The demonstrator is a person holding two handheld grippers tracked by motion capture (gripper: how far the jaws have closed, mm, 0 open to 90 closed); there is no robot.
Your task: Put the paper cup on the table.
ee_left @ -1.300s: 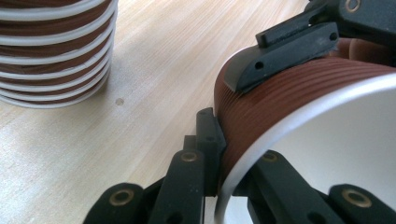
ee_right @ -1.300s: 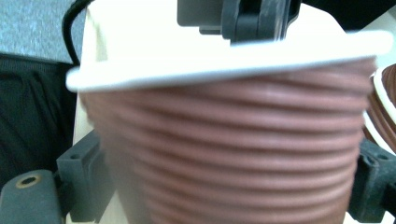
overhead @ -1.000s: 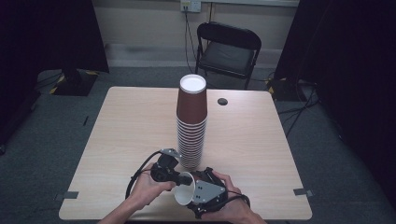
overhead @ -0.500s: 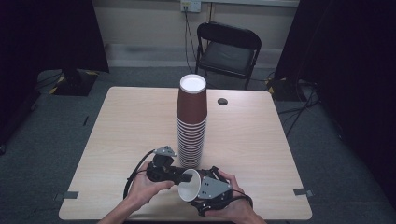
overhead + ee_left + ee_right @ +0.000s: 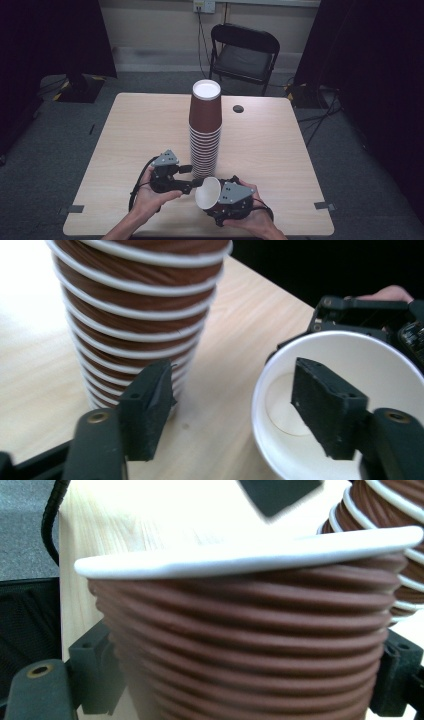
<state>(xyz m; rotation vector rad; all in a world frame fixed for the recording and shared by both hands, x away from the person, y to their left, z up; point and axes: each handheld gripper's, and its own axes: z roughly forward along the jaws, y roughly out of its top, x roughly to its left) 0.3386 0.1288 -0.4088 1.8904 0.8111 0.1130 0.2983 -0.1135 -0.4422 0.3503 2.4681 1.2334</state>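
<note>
Right gripper (image 5: pixel 216 200) clamped a loose paper cup (image 5: pixel 209 193) near the table's (image 5: pixel 125 130) 6 o'clock edge. Cup lay tipped, long axis approx. level, mouth toward 10 o'clock; ribbed brown outside w/ white rim & interior. Left gripper (image 5: pixel 192 177), jaws just opening, straddled its rim without pressing. Cup stack (image 5: pixel 205 130) stood at 12 o'clock.

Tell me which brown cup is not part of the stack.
The single cup in the right tool, tipped sideways with its white inside facing left. All the others sit nested upside down in the stack.
</note>
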